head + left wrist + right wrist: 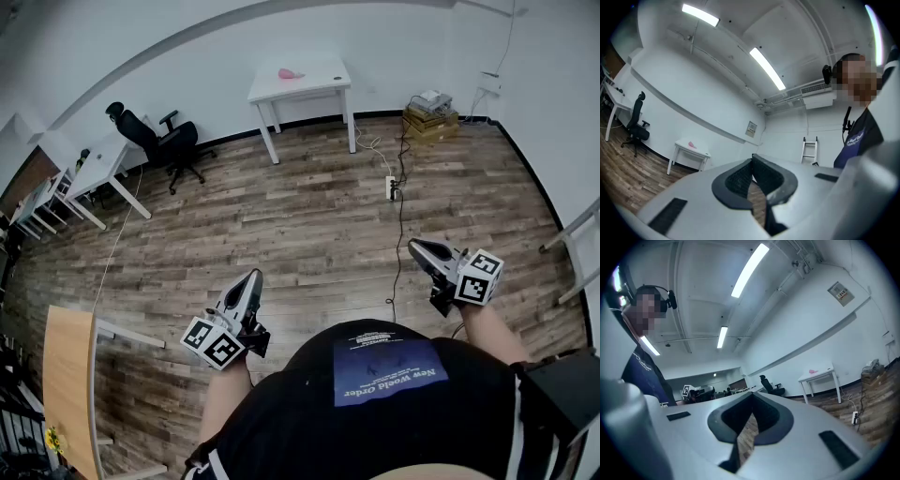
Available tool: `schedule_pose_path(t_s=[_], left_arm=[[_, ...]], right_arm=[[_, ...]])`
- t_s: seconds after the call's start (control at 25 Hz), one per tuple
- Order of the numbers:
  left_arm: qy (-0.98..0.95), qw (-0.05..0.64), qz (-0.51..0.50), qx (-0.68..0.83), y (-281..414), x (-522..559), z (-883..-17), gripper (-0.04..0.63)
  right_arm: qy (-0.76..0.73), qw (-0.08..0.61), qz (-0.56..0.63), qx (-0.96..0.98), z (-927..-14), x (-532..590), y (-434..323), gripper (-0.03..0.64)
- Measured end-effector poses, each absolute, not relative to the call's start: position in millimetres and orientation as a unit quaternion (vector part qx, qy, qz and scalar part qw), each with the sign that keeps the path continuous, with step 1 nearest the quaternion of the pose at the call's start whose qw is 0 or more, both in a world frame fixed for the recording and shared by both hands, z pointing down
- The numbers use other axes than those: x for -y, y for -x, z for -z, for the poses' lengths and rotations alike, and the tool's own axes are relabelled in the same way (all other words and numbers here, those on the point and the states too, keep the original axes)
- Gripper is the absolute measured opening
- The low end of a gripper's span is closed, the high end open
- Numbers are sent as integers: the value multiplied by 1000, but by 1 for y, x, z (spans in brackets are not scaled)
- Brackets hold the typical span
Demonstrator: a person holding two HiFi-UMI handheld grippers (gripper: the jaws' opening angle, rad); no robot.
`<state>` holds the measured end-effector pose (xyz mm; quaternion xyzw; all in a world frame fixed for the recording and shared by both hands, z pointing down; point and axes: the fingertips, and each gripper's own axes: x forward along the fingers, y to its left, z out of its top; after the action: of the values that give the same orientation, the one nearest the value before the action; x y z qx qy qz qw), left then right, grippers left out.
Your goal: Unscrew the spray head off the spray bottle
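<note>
Head view: a person stands over a wooden floor (309,216), holding the left gripper (251,277) and right gripper (417,247) at waist height, both clenched on nothing. No spray bottle shows in any view, so its direction, axis and nearer hand cannot be told.

A white surface (309,86) by the far wall carries a pink thing (288,73); a black office chair (161,141) stands left of it on the wooden floor (281,225)
</note>
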<state>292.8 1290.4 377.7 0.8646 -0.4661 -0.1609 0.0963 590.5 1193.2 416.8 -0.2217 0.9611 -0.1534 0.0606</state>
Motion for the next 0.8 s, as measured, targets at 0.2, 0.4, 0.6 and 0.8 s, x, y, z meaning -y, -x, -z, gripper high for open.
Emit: schedule_pose_path(t_s=[0.2,0.4,0.6,0.8], left_arm=[[-866,104,156,464,-324,-1286,-378,-10],[-869,118,146,458,-361,-1279,-381,-10],[-869,131,134,459,-379,-1275,-384,-11],[-864,145,134,464,-367,-1265,-390,-9]], right_arm=[[224,66,164,-959,-421,-1192,-622,-6],[225,73,175,-956,-430,-1188,-652,-6],[221,70,189,-954,-444,-1182,-665,-6],[214,69,194,-955,-450,-1170,-650,-6]])
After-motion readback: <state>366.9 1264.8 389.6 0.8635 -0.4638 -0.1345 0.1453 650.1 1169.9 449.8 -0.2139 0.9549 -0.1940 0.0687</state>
